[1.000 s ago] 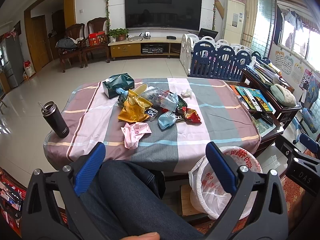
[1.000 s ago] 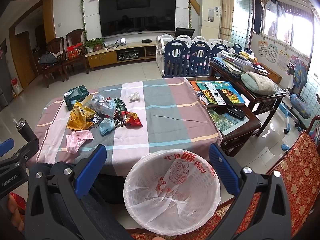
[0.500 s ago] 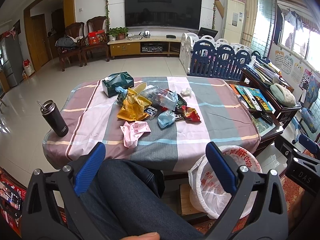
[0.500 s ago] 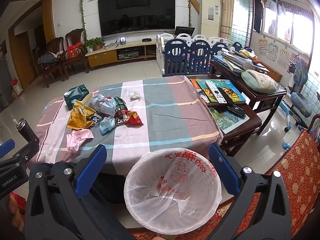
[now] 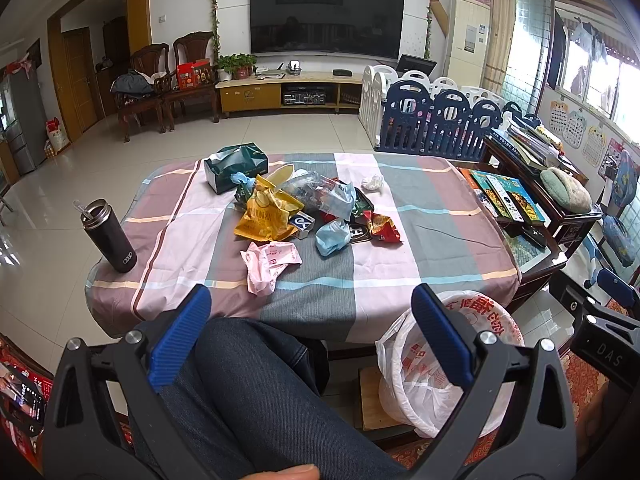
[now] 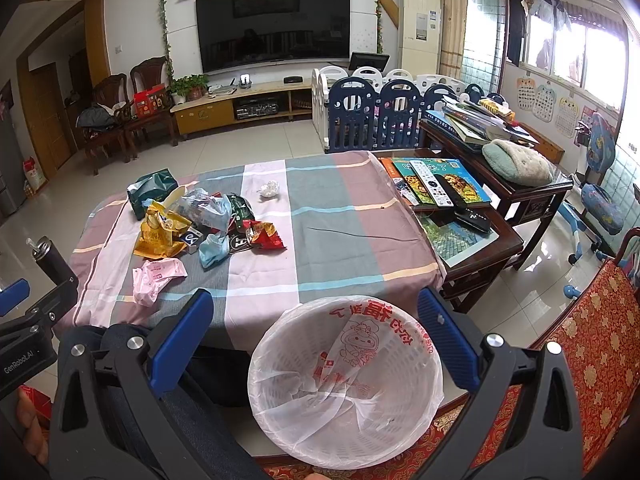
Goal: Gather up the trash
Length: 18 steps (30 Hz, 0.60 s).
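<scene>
My left tool (image 5: 310, 334) and right tool (image 6: 312, 334) gape empty; "GenRobot.AI" marks one, Audi rings the flask (image 5: 110, 236) on the desk (image 5: 400, 248).

Dark tumbler (image 5: 110, 240) on table corner; remotes (image 6: 434, 188) atop books (image 6: 472, 178) alongside.

Two fisheye views look forward from low in front of a seated person, each framed at the bottom by its own gripper's blue-padded fingers (image 5: 182, 340). The left wrist view sits above a denim-clad leg (image 5: 256, 392), facing the table (image 5: 420, 240) and the far television (image 5: 326, 16); the lined bin (image 5: 436, 380) stands at lower right. The right wrist view sits further right, directly above the bin (image 6: 346, 384), close beneath it, facing the same wall. Both share the table, the litter pile (image 6: 204, 224), the television (image 6: 276, 24) and the side table of books (image 6: 440, 184).
</scene>
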### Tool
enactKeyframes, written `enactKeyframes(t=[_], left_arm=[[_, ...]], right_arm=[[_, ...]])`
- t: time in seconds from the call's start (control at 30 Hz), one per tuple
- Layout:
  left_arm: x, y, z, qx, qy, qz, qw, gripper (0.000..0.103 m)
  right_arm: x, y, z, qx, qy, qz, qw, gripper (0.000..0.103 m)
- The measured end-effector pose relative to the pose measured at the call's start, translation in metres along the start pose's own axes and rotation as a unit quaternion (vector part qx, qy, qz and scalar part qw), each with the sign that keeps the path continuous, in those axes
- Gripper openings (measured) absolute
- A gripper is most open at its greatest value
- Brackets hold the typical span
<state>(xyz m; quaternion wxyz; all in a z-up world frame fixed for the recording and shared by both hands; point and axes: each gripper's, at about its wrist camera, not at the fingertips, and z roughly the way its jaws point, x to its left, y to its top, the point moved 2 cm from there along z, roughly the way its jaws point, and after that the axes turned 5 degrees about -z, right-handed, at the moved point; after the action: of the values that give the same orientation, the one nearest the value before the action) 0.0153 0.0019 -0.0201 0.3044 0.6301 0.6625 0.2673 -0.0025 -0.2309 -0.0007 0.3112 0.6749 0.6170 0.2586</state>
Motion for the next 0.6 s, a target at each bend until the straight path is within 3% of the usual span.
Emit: enactKeyframes(t=[0.6], left_arm=[[0.0017, -0.0009, 0.0006, -0.001, -0.001, -0.001, 1.0, 0.1]], right_arm=[[0.0001, 0.0, 0.0003, 0.0, 0.0, 0.001, 1.0, 0.1]])
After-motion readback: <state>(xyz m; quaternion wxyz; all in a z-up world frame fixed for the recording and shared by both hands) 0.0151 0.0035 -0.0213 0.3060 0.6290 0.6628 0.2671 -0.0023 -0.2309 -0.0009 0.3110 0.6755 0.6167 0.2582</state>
